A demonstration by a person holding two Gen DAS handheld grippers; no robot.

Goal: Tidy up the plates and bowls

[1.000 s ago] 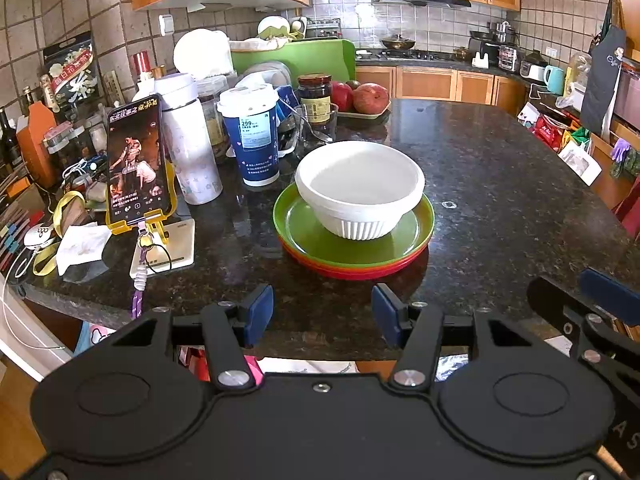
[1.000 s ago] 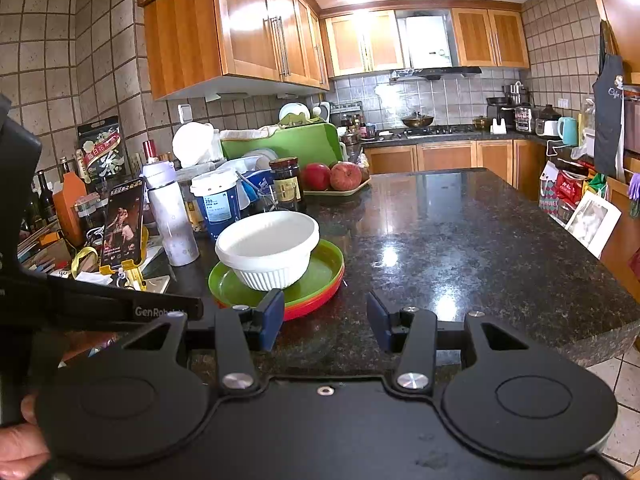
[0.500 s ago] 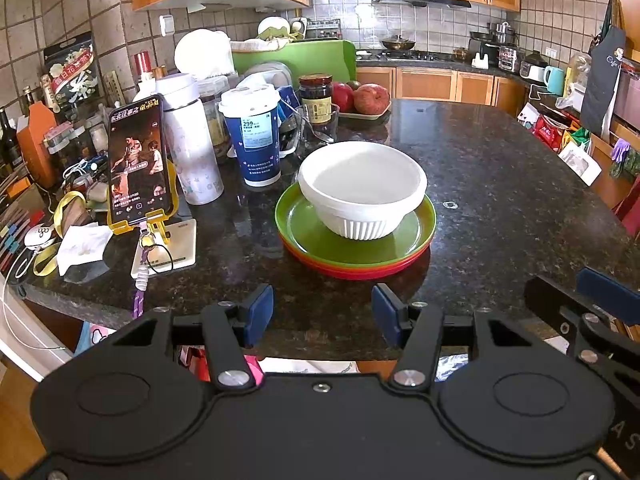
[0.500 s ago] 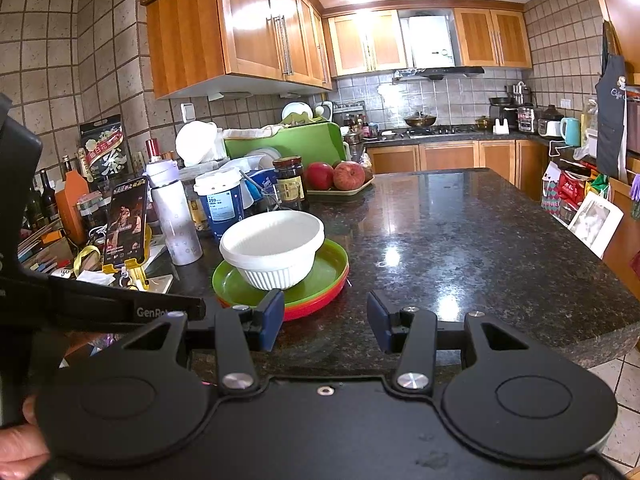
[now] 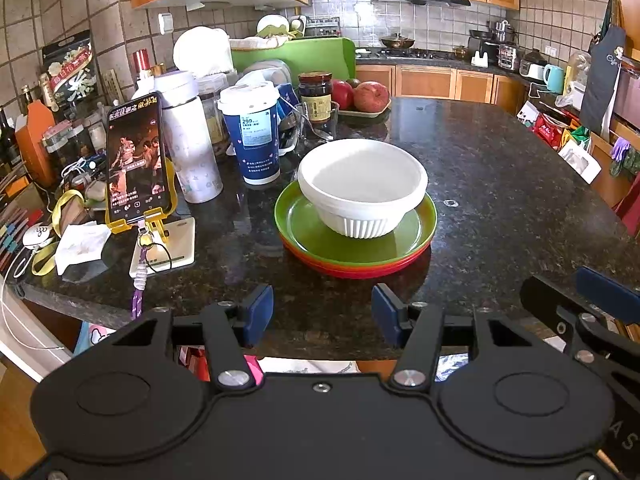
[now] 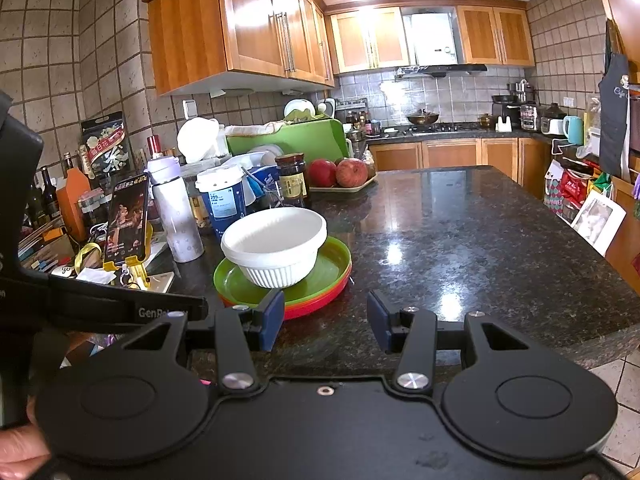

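Note:
A white ribbed bowl (image 5: 362, 184) stands on a green plate (image 5: 304, 224), which lies on an orange and a red plate (image 5: 352, 271) on the dark granite counter (image 5: 500, 200). My left gripper (image 5: 322, 312) is open and empty, just short of the counter's near edge, in front of the stack. In the right wrist view the bowl (image 6: 276, 244) and green plate (image 6: 236, 280) sit ahead and left. My right gripper (image 6: 326, 320) is open and empty, its left finger close to the stack's rim.
Left of the stack stand a blue paper cup (image 5: 251, 136), a white flask (image 5: 188, 140) and a phone on a yellow stand (image 5: 138, 160). A jar (image 5: 316, 94) and a tray of apples (image 5: 366, 98) are behind. The right gripper's body (image 5: 580, 312) shows at lower right.
Both grippers have crept slightly forward toward the plate stack; the stack looks a little nearer. Jaws stay open. Nothing on the counter has moved.

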